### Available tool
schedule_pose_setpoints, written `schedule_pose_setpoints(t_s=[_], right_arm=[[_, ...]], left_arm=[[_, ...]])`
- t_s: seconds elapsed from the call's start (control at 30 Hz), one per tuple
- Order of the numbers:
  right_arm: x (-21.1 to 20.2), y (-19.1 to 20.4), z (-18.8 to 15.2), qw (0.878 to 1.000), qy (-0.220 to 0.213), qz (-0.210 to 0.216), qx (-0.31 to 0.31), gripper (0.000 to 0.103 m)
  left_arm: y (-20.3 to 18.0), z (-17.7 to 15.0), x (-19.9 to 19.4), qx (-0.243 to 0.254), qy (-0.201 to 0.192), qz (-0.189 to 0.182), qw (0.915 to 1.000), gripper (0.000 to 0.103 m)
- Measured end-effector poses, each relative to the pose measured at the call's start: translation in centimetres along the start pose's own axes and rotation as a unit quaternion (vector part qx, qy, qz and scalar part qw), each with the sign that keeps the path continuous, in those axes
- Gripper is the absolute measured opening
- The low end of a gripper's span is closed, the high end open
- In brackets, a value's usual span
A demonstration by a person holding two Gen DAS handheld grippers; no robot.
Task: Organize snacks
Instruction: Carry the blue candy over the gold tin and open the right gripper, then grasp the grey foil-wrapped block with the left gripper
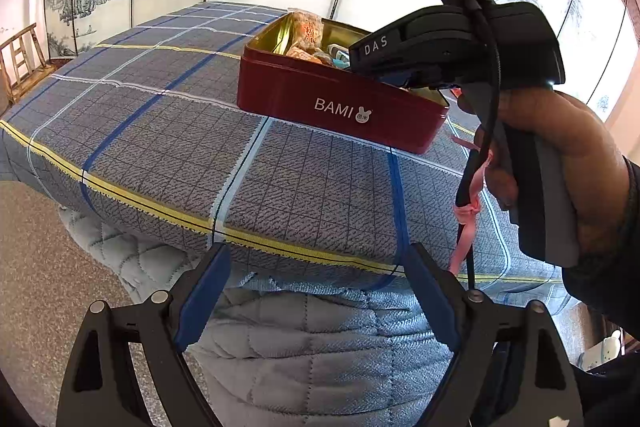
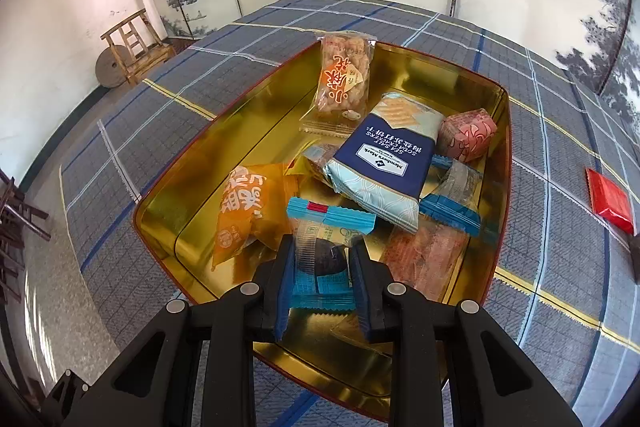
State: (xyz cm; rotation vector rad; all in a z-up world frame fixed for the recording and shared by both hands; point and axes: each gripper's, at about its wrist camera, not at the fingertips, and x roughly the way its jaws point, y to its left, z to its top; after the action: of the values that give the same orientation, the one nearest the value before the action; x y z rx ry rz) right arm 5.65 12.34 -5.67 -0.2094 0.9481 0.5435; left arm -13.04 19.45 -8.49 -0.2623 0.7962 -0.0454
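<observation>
Blue-ended snack packet lengthwise along right gripper, pinched | left gripper wide open, empty | tin

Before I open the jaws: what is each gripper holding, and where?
Right gripper is shut on the blue snack packet, pinched across its middle over the tin. Left gripper is open, holding nothing.

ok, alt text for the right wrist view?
The right gripper is shut on a blue-ended clear-wrapped dark snack over an open gold-lined red tin already holding several packets, on a grey plaid cloth.
</observation>
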Motion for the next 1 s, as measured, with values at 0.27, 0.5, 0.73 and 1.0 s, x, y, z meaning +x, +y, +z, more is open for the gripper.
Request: schedule_pose_setpoints(t_s=[0.27,0.5,0.73,1.0], right_arm=[[0.0,0.1,0.0,1.0,0.001,0.002,0.0,0.028],[0.1,0.1,0.1,1.0,0.001,0.005,-0.001,0.028],[-0.8,-0.5,0.0,0.999,-0.003,0.037,0.013,0.032],[-9.1,-9.4,-2.0,0.988,-0.142,0.001,0.052,0.084]], left_arm=[[0.1,0.0,0.3,0.0,0.005,0.001,1.0,0.085],[0.1,-0.1,0.5,0.001,0.008,0.001,1.0,0.085],[-0.3,-0.1,-0.1,0.009,0.0,0.012,0.9999,0.085],[-2.6,1.0,-1.3,0.061,-0.024,0.01,0.9978,0.085]])
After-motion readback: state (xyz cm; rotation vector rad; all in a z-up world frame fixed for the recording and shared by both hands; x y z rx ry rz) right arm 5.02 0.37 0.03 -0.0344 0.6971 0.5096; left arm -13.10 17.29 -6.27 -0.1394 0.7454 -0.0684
